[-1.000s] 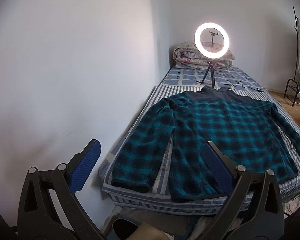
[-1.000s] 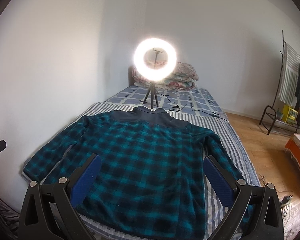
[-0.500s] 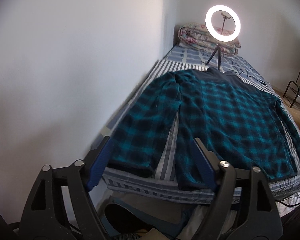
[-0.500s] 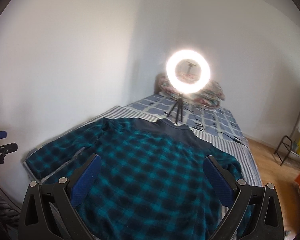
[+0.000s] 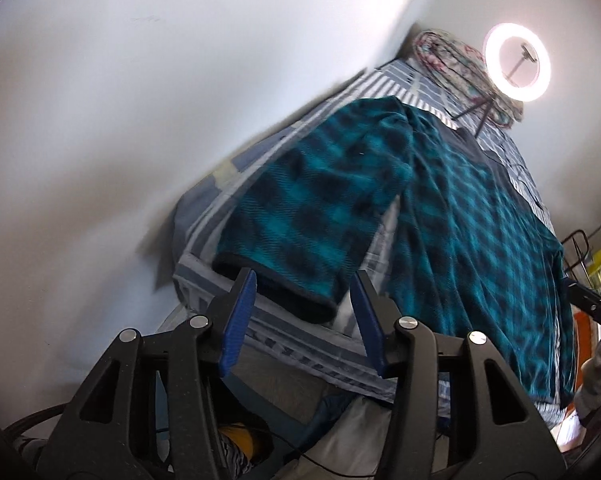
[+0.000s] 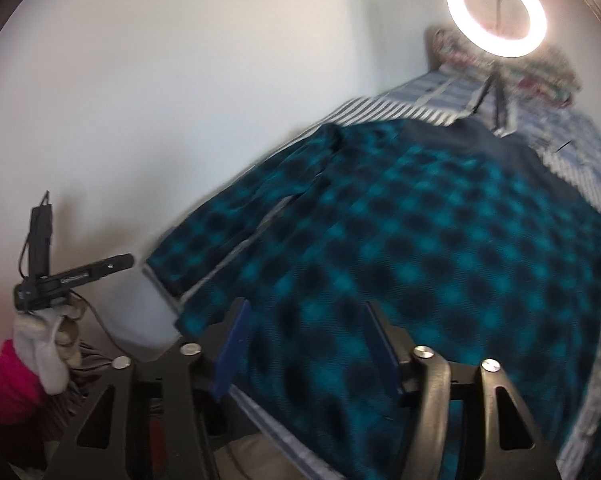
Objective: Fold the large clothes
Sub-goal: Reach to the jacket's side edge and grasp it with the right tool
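Both grippers, left gripper (image 5: 302, 316) and right gripper (image 6: 302, 344), dropped toward plaid jacket (image 5: 460, 216); jaws just narrowed, part-open, nothing gripped; sleeve cuff (image 5: 276, 292) grab next.

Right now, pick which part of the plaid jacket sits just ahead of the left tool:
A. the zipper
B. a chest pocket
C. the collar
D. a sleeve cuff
D. In the left wrist view the dark-edged sleeve cuff of the plaid jacket lies just beyond the left tool, whose jaws stand apart, not yet touching it.
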